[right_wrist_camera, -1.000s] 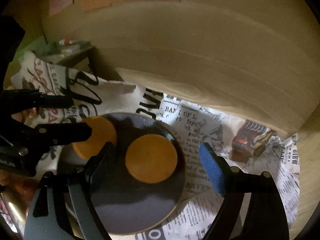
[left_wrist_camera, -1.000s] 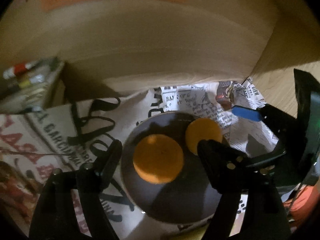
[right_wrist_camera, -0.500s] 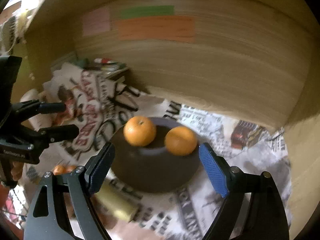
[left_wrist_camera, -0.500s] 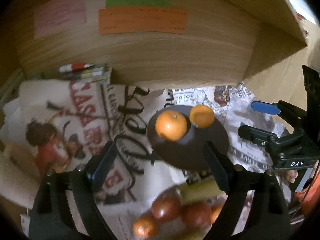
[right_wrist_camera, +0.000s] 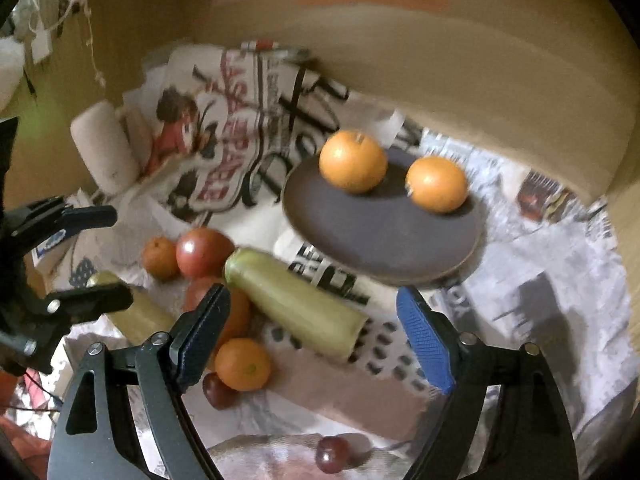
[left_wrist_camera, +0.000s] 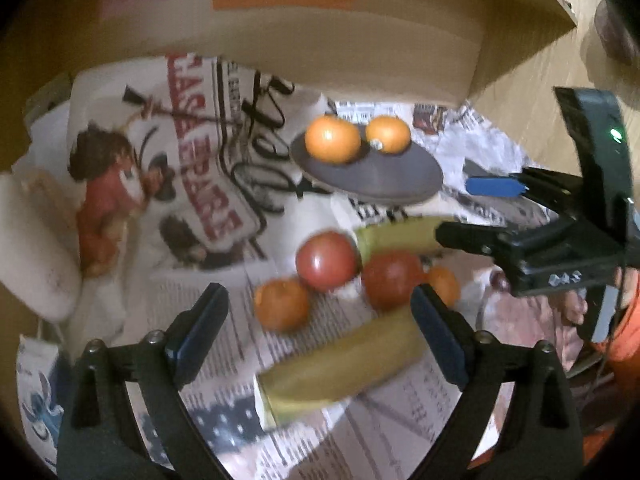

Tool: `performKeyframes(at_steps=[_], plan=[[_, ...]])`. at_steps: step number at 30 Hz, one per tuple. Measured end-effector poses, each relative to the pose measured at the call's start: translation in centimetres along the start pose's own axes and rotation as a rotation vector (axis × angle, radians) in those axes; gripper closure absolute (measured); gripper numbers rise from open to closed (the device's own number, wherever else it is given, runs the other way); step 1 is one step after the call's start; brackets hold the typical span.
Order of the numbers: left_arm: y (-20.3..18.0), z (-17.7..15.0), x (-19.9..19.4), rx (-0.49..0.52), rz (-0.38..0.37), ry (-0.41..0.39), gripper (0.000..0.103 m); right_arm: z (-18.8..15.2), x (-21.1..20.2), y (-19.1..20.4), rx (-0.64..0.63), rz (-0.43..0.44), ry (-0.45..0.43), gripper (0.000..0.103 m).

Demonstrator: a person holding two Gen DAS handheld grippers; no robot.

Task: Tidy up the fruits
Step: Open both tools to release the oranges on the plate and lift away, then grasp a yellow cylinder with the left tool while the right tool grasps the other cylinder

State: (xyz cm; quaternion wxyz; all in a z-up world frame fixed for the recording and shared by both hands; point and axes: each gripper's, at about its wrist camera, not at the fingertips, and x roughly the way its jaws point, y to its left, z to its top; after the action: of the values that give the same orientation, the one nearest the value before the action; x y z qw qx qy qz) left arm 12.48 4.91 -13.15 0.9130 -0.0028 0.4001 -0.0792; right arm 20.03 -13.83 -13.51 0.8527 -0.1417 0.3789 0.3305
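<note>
Plate: I am taking the dark round plate (right_wrist_camera: 380, 236) as landmark; two oranges (right_wrist_camera: 353, 161) are sitting on it.
Loose fruit: red tomatoes (left_wrist_camera: 326, 261), small oranges and pale bananas (left_wrist_camera: 344, 364) are lying just nearside of the plate.
Left gripper (left_wrist_camera: 320, 344): jaws are opening, nothing between them.
Right gripper (right_wrist_camera: 316, 336): jaws are closing slightly, still apart and empty.
Approach: I am favouring round fruit first, straddling one clear of its neighbours.
</note>
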Motion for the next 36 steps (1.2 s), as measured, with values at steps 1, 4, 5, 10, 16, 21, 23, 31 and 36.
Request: performKeyframes(at_steps=[1,4,5,10,16,21,23,31,36], plan=[[-0.1,-0.5,0.0,0.002,0.000,0.004,0.009,-0.1,0.4,0.1,0.000,0.007,0.014,0.022],[-0.3,-1.6,0.3,0.010,-0.005,0.021,0.009,-0.2,1.8,0.1,-0.007,0.017,0.058,0.032],[-0.4,-1.9,0.4,0.013,-0.006,0.027,0.009,-0.1,2.0,0.1,-0.010,0.013,0.061,0.034],[-0.3,-2.6,1.6,0.007,-0.026,0.039,0.000,0.4,2.9,-0.4,-0.028,0.023,0.095,0.034],[-0.6,-3.1,2.6,0.003,-0.081,0.061,0.000,0.7,4.0,-0.5,-0.058,0.053,0.140,0.034],[-0.8,-3.4,2.4,0.021,-0.073,0.052,0.001,0.7,4.0,-0.3,-0.102,0.073,0.149,0.040],[-0.8,-3.5,2.2,0.016,-0.074,0.045,0.006,0.4,3.8,0.0,-0.144,0.047,0.149,0.046],[0.2,-3.9,1.3,-0.037,-0.042,0.049,0.038,-1.2,1.7,-1.6,-0.088,0.032,0.141,0.063],[0.5,-4.0,1.0,-0.054,-0.060,0.072,0.049,-2.3,0.3,-1.8,-0.081,-0.001,0.144,0.064]])
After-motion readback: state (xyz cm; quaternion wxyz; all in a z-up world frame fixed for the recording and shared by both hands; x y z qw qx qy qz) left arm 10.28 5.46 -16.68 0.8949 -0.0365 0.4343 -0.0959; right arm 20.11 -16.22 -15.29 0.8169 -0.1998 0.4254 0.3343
